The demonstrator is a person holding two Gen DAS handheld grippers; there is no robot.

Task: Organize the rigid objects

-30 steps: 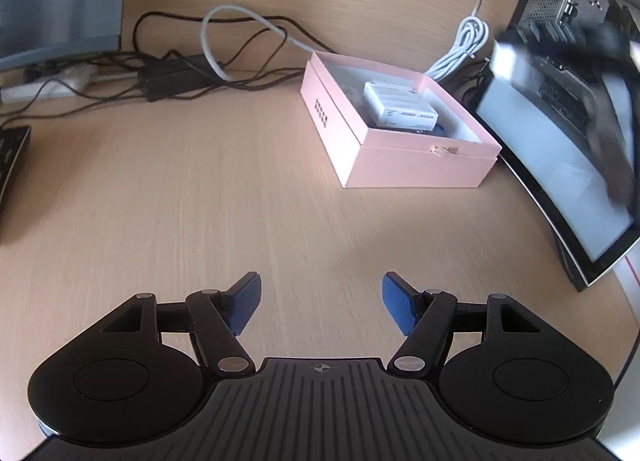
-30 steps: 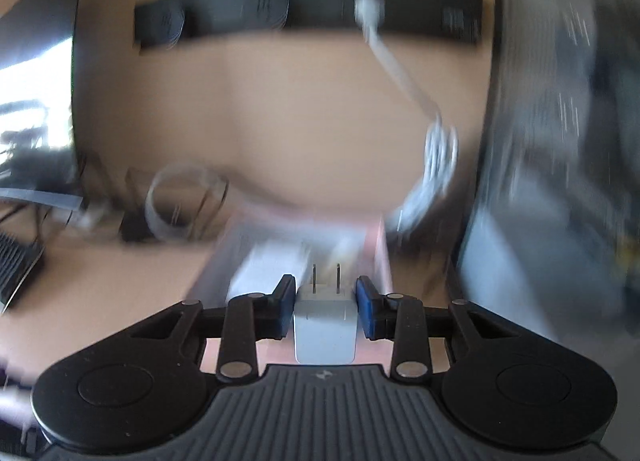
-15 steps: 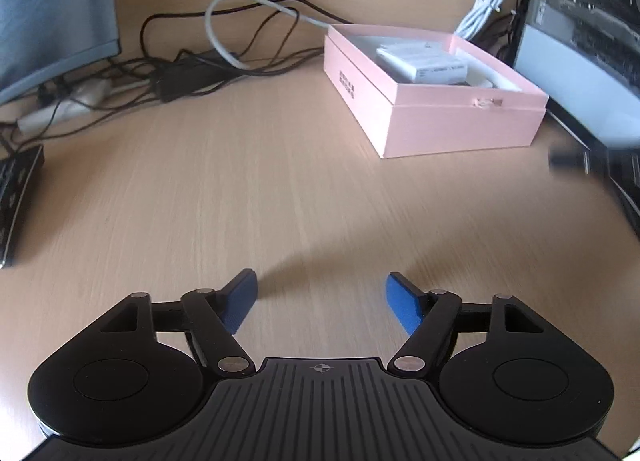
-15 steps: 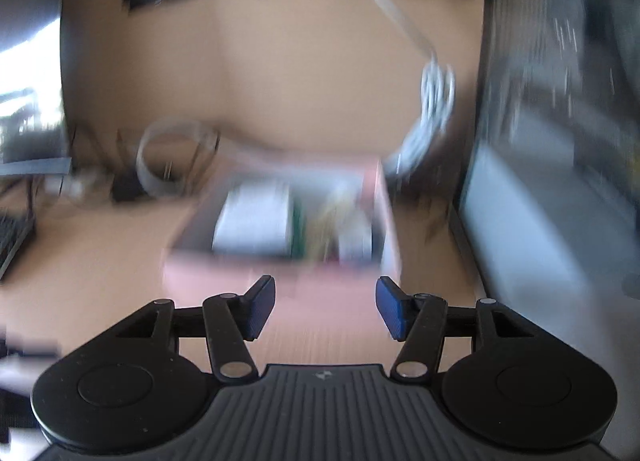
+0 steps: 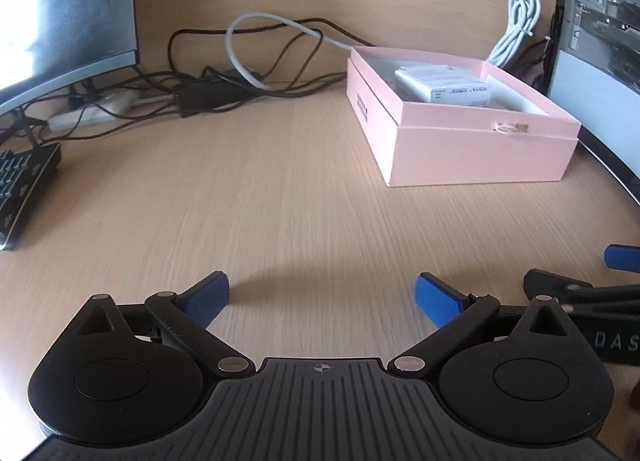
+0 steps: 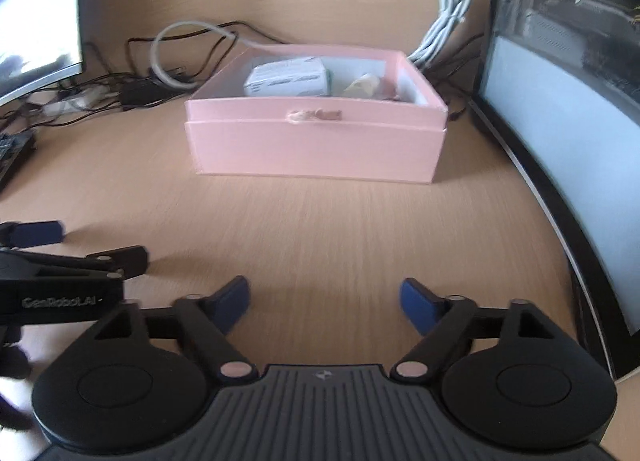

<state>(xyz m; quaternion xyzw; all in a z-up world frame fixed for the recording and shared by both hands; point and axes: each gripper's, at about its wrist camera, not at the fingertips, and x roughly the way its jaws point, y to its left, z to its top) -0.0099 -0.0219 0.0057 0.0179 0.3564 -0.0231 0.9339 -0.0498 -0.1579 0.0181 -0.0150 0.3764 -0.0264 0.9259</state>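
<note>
An open pink box (image 5: 472,149) stands on the wooden desk, also in the right wrist view (image 6: 316,149). A white carton (image 5: 444,85) lies inside it, seen too in the right wrist view (image 6: 286,79) beside small pale items (image 6: 362,87). My left gripper (image 5: 322,295) is open and empty, low over the desk, well short of the box. My right gripper (image 6: 322,299) is open and empty, in front of the box. Each gripper shows at the edge of the other's view.
Curved monitors stand at the left (image 5: 60,9) and right (image 6: 568,101). Tangled cables and a power strip (image 5: 200,89) lie behind the box. A white coiled cable (image 6: 448,9) hangs at the back. A keyboard (image 5: 20,189) lies at the left edge.
My right gripper opened, let go of the white plug adapter over the box and drew back toward me. My left gripper dropped lower and backed away from the box.
</note>
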